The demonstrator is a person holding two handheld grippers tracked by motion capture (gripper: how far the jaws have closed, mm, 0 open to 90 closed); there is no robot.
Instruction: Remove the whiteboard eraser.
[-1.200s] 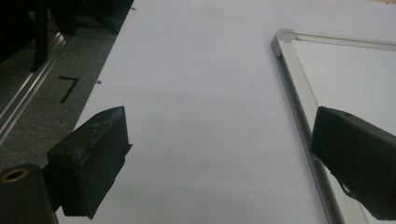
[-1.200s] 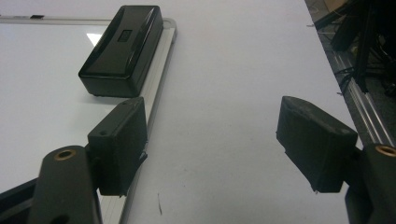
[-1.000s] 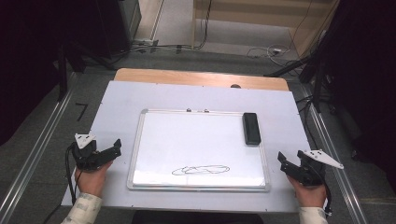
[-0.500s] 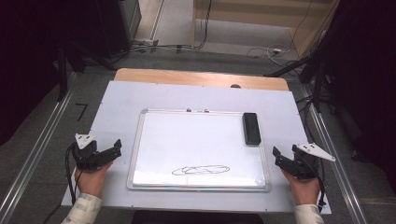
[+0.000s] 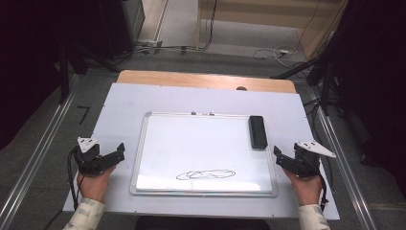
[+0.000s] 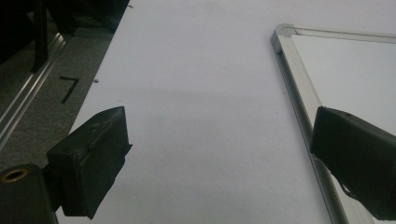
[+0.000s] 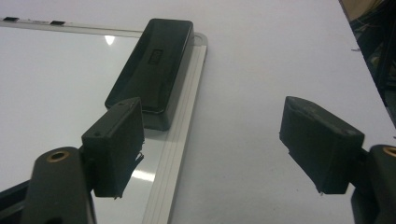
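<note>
White tabletop (image 5: 119,103), whiteboard (image 5: 206,143) with eraser (image 5: 257,131); left gripper (image 5: 116,154), right gripper (image 5: 280,157) both wide, empty.

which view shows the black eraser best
The right gripper view: the black eraser sits close ahead of the jaws, its top recess and its overlap on the whiteboard frame plain to see. The high view shows it small, at the board's upper right corner.

A white sheet (image 5: 124,103) covered the wooden bench (image 5: 201,79). Grey carpet floor (image 5: 43,139) lay around it, with metal rails (image 5: 28,170) alongside and cables (image 5: 268,50) trailing beyond, darkness at both sides.
</note>
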